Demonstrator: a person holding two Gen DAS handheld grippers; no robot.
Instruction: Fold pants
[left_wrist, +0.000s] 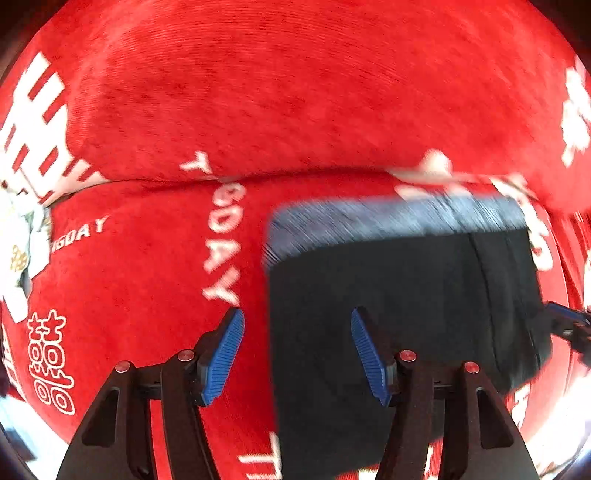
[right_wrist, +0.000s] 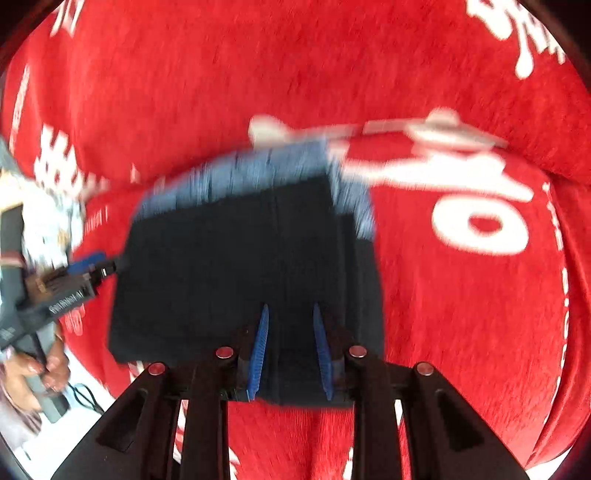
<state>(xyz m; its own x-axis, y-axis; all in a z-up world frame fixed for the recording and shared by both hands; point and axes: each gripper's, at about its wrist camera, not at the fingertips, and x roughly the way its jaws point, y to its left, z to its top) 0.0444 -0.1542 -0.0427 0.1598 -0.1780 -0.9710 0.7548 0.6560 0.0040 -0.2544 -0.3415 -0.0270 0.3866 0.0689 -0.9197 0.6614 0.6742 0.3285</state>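
The dark pants (left_wrist: 406, 295) lie folded into a rectangle on a red blanket (left_wrist: 147, 280), with a blurred blue band (left_wrist: 399, 218) along their far edge. My left gripper (left_wrist: 297, 350) is open and points down over the pants' left edge: one pad is above the blanket, the other above the dark cloth. In the right wrist view the pants (right_wrist: 229, 258) fill the centre. My right gripper (right_wrist: 290, 350) hangs over their near edge, its jaws a narrow gap apart, and I see no fold pinched between them. Each gripper shows in the other's view: the right gripper (left_wrist: 565, 321), the left gripper (right_wrist: 92, 262).
The red blanket (right_wrist: 461, 332) carries large white lettering and rises into a soft ridge (left_wrist: 295, 110) beyond the pants. A white patterned object (left_wrist: 18, 240) sits at the far left. A person's hand (right_wrist: 37, 369) holds the left gripper's handle; a pale surface (right_wrist: 92, 413) lies below it.
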